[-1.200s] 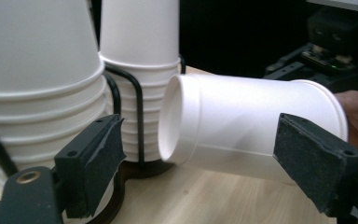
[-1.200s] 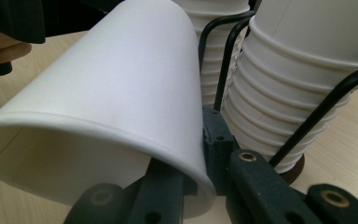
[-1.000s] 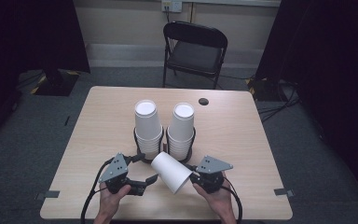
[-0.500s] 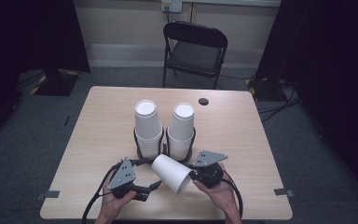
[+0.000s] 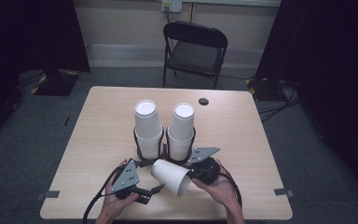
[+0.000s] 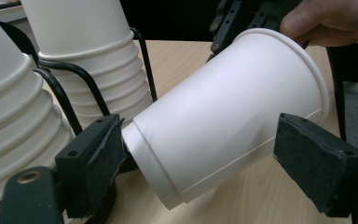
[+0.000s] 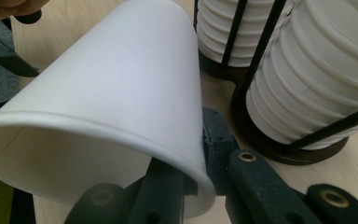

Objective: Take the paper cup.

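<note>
Cup (image 5: 170,176) tilted in R gripper (image 5: 192,173), L gripper (image 5: 154,190) alongside, jaws apart.

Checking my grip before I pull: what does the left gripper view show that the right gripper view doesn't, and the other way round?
Left gripper view: the left gripper stands open around the tilted paper cup, one jaw by its base, the other apart from its wall; a hand sits at the rim.
Right gripper view: the right gripper is shut on the cup's rim, one jaw inside, one outside.
Both: the cup, the cup stacks in their black wire holder, and the table.
</note>
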The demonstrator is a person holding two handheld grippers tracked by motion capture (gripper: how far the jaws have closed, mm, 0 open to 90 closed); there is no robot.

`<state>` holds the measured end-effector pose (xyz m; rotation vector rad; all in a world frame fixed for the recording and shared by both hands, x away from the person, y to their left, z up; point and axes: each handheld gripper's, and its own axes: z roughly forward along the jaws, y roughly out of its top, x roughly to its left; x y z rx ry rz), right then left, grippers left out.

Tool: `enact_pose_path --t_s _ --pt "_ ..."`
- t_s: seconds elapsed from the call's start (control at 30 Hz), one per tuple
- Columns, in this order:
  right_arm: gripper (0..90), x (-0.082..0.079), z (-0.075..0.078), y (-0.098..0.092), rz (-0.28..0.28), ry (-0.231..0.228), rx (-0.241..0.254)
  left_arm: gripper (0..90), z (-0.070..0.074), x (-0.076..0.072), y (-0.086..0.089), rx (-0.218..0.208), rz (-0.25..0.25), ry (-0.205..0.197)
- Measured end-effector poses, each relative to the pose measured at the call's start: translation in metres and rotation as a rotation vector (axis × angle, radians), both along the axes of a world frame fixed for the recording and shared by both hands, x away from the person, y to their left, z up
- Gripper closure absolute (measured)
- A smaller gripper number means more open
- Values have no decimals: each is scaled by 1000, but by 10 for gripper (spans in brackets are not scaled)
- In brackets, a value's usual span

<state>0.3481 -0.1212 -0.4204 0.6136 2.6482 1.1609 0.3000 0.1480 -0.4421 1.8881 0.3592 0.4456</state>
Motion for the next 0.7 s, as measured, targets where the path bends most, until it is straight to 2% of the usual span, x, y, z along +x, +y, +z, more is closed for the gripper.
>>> enact_pose_path --t_s 0.07,0.1,0.13,0.2,0.23,0.3,0.4,0.43,0.47,0.7 --pt "865 1 1 1 8 5 -5 156 -1 0 -1 4 -7 0" --pt "865 1 2 1 10 8 -8 156 0 -1 -1 19 -5 2" --pt "865 1 2 2 14 9 -12 155 0 -1 -2 12 -12 2" --pt "864 3 4 4 18 28 -33 155 2 0 -4 38 -28 1" --pt "864 4 5 5 18 35 -39 155 4 0 -5 40 -24 -6" --pt "865 6 6 6 25 41 -47 155 7 0 -6 72 -22 -32" --pt "864 8 9 6 40 51 -41 154 7 -2 -6 74 -26 -37" --pt "865 9 10 6 44 52 -43 154 6 -2 -6 60 -33 -37" --pt "865 9 10 6 49 57 -44 154 5 -2 -6 64 -38 -34" --pt "865 11 5 10 98 87 -83 154 -2 -4 -9 116 -30 -44"
